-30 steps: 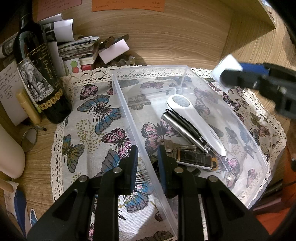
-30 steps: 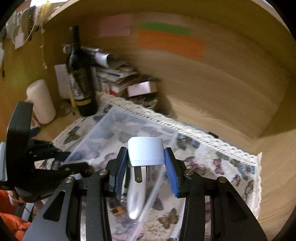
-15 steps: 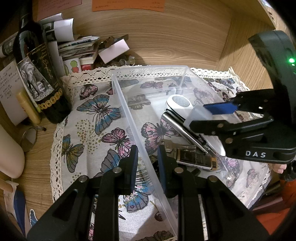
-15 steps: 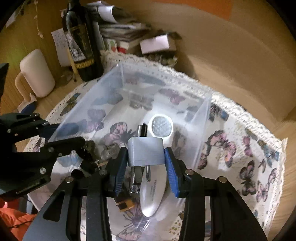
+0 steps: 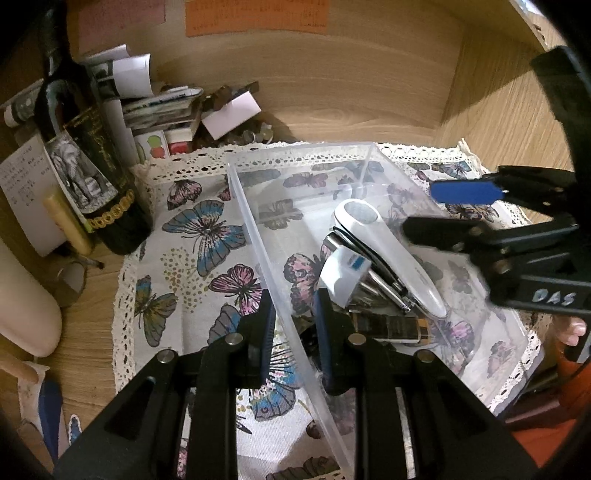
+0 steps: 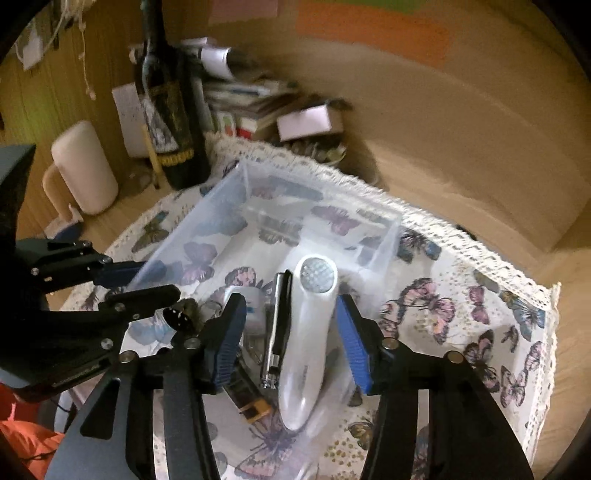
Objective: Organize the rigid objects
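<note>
Butterfly cloth (image 5: 207, 236) carries bin (image 5: 258, 236); left hand-held gripper (image 5: 293, 325) pinches its wall; right hand-held gripper (image 6: 291, 332) spread wide above plug (image 6: 255, 310).

White hand-lettered "DAS" on the black body of the right tool (image 5: 432, 212).

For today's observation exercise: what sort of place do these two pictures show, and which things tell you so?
Probably a home desk or wooden shelf nook. A dark wine bottle stands beside a heap of papers and booklets, sticky notes hang on the wooden back wall, and a butterfly-print cloth lies under a clear plastic bin.
</note>
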Available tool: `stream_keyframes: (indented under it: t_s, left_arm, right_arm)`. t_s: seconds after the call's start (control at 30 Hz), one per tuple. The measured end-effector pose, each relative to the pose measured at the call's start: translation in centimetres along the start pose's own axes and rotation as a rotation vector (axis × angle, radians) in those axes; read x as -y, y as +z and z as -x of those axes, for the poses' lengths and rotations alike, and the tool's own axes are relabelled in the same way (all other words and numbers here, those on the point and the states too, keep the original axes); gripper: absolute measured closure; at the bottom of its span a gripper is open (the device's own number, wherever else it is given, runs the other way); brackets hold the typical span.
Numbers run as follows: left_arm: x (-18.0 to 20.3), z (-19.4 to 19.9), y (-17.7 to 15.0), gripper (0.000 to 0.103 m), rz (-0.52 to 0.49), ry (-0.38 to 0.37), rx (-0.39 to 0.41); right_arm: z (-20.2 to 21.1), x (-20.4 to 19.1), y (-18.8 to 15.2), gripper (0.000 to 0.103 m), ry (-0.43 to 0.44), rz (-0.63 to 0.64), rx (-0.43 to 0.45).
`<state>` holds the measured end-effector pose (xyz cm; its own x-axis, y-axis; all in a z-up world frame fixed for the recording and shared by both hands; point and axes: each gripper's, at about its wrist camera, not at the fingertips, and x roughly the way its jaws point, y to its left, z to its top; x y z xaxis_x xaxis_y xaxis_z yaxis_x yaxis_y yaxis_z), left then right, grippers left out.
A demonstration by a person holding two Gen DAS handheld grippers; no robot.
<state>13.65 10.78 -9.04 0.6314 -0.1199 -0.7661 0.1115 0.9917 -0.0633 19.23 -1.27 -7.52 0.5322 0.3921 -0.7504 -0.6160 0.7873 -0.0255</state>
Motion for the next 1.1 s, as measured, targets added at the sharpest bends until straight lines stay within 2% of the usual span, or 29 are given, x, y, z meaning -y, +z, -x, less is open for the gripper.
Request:
stream_keyframes:
  t_s: [0.1, 0.3, 0.33, 0.4, 0.43, 0.47, 0.53, 0.67, 0.77, 0.87, 1.1]
  left_arm:
    - [0.1, 0.4, 0.1, 0.081, 0.009, 0.017, 0.000]
    - [1.5, 3.7, 0.4, 0.081, 0.010, 0.046, 0.088]
    - [1.7, 4.1, 0.5, 0.077, 0.009, 0.049, 0.100]
    - [2.5, 5.5, 0.5, 0.059, 0.011, 0.062, 0.152]
    - [2.8, 6.2, 0.5, 0.046, 0.012, 0.069, 0.180]
    - [3.2, 6.7, 0.5, 0.040, 0.011, 0.076, 0.206]
    - [4.0, 8.2, 0.4, 0.036, 0.004, 0.102, 0.268]
    - [5.1, 10.4, 0.0, 0.015, 0.018, 0.105, 0.375]
    - [5.5, 11.4, 0.0, 0.008, 0.033, 0.108, 0.435]
    - [5.9, 12.4, -0.1, 0.004, 0.050, 0.108, 0.490]
    - [6.6, 13.3, -0.4, 0.003, 0.059, 0.104, 0.546]
  right_arm:
    - [2.0, 0.5, -0.4, 0.054, -0.012, -0.020, 0.052]
    - [6.4, 1.2, -1.9, 0.031, -0.043, -0.056, 0.185]
    - [7.2, 1.3, -2.3, 0.028, -0.049, -0.061, 0.208]
    - [8.1, 1.3, -2.8, 0.025, -0.060, -0.064, 0.236]
    - [8.6, 1.4, -3.1, 0.021, -0.065, -0.068, 0.249]
    - [9.1, 1.4, -3.4, 0.019, -0.072, -0.072, 0.265]
    - [10.0, 1.5, -3.9, 0.016, -0.082, -0.077, 0.297]
    - [11.7, 1.7, -4.8, 0.008, -0.098, -0.088, 0.352]
    - [13.0, 1.7, -5.5, 0.000, -0.110, -0.102, 0.411]
    - [14.0, 1.6, -6.0, 0.000, -0.118, -0.108, 0.453]
    - [15.0, 1.1, -6.8, 0.000, -0.140, -0.103, 0.498]
